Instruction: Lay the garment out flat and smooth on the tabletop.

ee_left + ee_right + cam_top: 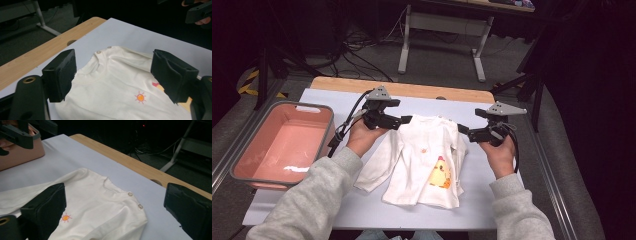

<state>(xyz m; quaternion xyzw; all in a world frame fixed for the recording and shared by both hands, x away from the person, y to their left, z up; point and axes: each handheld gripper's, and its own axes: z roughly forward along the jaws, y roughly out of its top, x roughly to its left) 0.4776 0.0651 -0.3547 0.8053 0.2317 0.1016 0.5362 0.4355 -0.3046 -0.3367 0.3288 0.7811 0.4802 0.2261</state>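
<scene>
Fingers: both grippers' jaws apart, empty.
Shirt [424, 160]: between left gripper [406, 120] and right gripper [463, 130], shoulders nearest.

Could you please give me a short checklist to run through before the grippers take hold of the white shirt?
1. Left gripper open, jaws spread wide over the collar: ok.
2. Right gripper open near the buttoned shoulder: ok.
3. White shirt lying front up on the table: ok.
4. Shirt spread flat: not ok, one sleeve is out, the other side looks folded under.
5. Pink bin apart from the shirt: ok.
6. Jaws touching fabric: cannot tell.
</scene>
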